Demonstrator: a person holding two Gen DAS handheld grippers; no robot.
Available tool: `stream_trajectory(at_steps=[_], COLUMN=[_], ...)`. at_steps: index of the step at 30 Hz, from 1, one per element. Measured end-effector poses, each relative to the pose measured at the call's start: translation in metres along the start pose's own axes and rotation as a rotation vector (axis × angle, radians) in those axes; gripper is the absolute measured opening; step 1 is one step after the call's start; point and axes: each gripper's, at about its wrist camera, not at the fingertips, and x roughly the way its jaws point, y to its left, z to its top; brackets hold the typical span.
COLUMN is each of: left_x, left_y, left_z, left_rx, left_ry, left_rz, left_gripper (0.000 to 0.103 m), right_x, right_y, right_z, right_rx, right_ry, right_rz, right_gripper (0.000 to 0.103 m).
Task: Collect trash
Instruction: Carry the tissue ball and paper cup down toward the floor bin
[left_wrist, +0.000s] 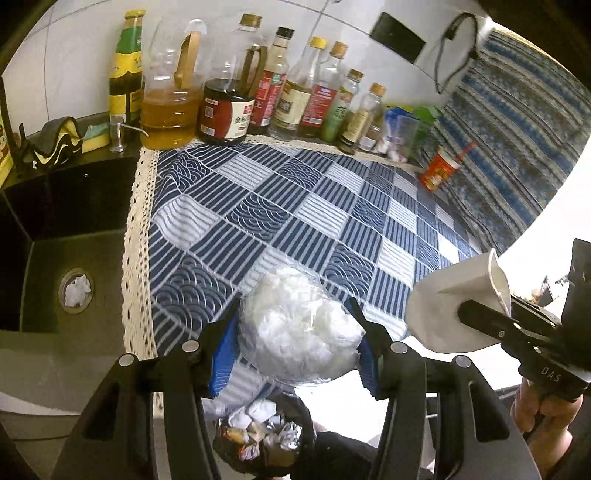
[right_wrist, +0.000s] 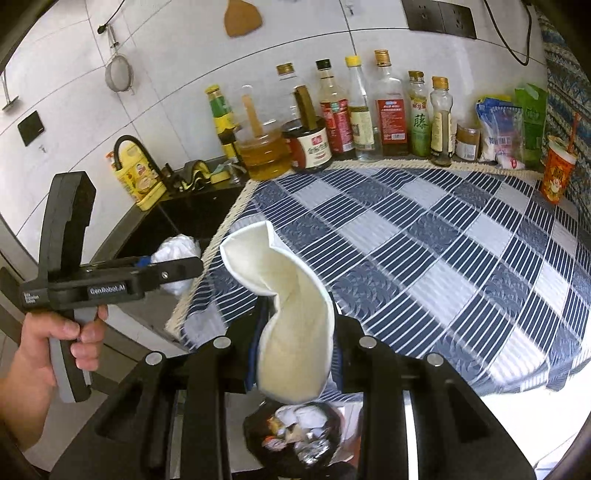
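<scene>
Our left gripper (left_wrist: 295, 332) clamps a crumpled clear plastic bag (left_wrist: 299, 328); our right gripper (right_wrist: 295, 332) pinches a flattened white paper cup (right_wrist: 291, 325). Both hang over the near counter edge, above the trash bin (left_wrist: 258, 435).

1. White tiled wall (right_wrist: 177, 74) behind, with black socket plate (right_wrist: 439, 14), hanging strainer (right_wrist: 119, 75) and wooden spatula (right_wrist: 242, 16).
2. Blue checked tablecloth (left_wrist: 295, 206) over counter, lace-edged.
3. Dark sink (left_wrist: 48, 236) at left.
4. Bottle row (right_wrist: 369, 110) along wall.
</scene>
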Motion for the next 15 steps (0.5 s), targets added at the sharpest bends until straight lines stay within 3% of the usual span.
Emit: stream_trajectory(at_steps=[15], left_x=[-0.022], left_y=[0.008], left_z=[-0.081], left_rx=[-0.034], left_ry=[0.049], left_rz=[-0.062], left_gripper=[0.052], right_x=[0.002], right_y=[0.045], right_z=[-0.075], right_rx=[0.043], right_ry=[0.100], right_rz=[-0.004], right_gripper=[0.031])
